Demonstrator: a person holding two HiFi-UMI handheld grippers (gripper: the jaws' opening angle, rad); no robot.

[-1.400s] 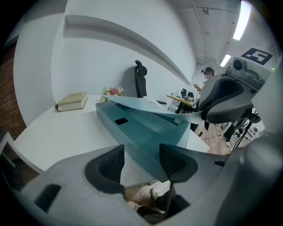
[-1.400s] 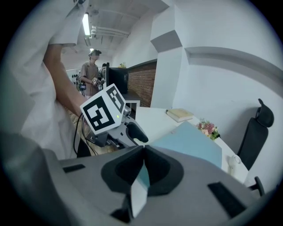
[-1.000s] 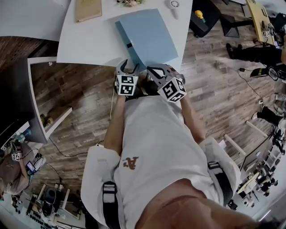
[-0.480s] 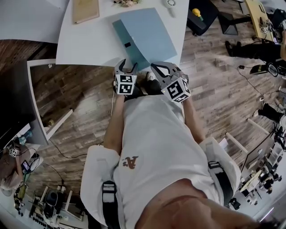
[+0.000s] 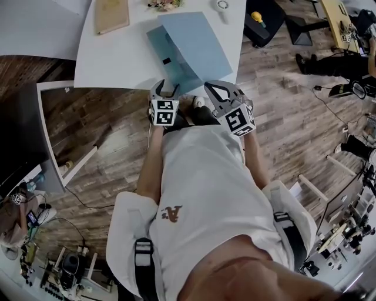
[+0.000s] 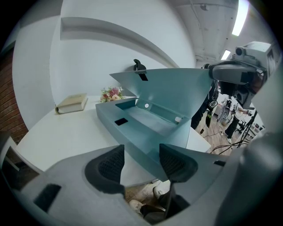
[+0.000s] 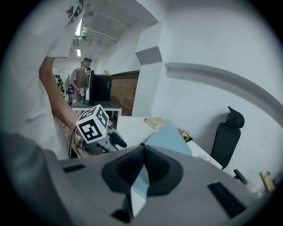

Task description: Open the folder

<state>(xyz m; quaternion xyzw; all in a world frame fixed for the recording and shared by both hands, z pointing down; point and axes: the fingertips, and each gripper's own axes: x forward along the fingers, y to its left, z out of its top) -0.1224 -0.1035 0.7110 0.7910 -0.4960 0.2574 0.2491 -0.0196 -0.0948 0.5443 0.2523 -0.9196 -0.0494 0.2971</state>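
two grippers sit at 6 o'clock of the table [image 5: 117,59]. left gripper [image 6: 141,156], jaws spread and empty, hovers by the folder [image 5: 176,62], at its near corner. right gripper [image 7: 142,163] pinches the cover [image 5: 200,41] at its free edge; probably light, bendy card, best held near that edge.

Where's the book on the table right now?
In the head view the book lies on the far-left part of the white table, left of the flowers and beyond the blue folder.
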